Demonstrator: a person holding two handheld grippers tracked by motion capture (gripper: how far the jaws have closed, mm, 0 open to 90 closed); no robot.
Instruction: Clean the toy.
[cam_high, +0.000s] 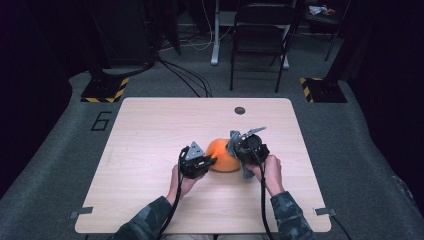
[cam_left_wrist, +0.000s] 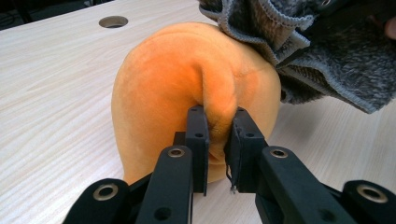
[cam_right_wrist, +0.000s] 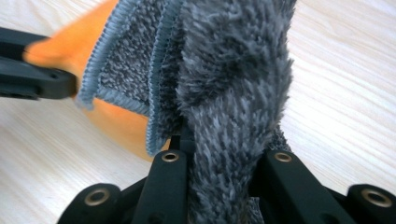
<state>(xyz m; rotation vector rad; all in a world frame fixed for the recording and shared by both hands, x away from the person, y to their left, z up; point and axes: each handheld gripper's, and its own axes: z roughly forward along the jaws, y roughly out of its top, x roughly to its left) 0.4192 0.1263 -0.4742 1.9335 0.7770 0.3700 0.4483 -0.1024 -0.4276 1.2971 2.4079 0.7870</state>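
Left gripper is clamped on an orange cushion mid-table; a grey cloth is pinched by the right gripper.

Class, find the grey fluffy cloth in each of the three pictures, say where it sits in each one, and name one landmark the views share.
High view: grey cloth right of centre, against the orange plush item.
Left gripper view: top right corner, draped over the orange item.
Right gripper view: centre, filling the middle, pinched in the right gripper.
Shared landmark: the orange plush item, on the wooden table.
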